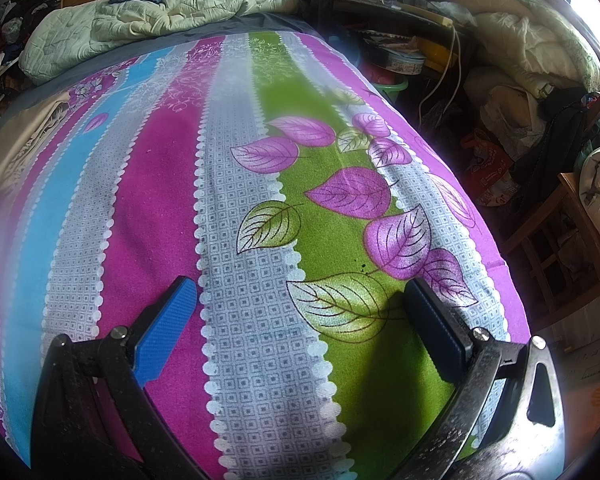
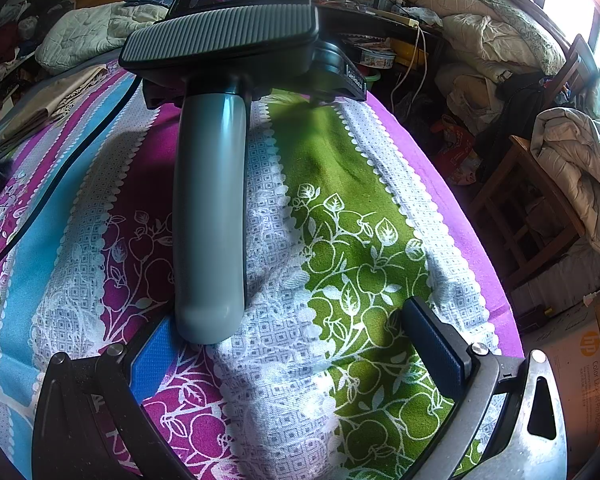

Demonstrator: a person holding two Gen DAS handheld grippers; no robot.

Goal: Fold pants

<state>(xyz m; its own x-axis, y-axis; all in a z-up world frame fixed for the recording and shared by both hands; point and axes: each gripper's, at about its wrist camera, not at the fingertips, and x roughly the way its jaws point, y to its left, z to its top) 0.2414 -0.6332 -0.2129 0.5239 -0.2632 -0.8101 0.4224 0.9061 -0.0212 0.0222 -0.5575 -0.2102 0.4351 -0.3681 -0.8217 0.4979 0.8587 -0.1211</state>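
Left gripper (image 1: 300,304): jaws wide apart, empty, low over the striped bedsheet (image 1: 236,216). Right gripper (image 2: 296,324): jaws also spread, nothing between them; its left blue pad (image 2: 152,360) is partly hidden behind the grey handle (image 2: 210,216) of the other device lying ahead at 12 o'clock. Pants (image 1: 24,140): beige, folded, at 10 o'clock, cut off by the frame edge and blurred. Rumpled quilt (image 1: 148,12) beyond, at 11 o'clock.

both wrist views low over bedsheet (image 1: 260,208)
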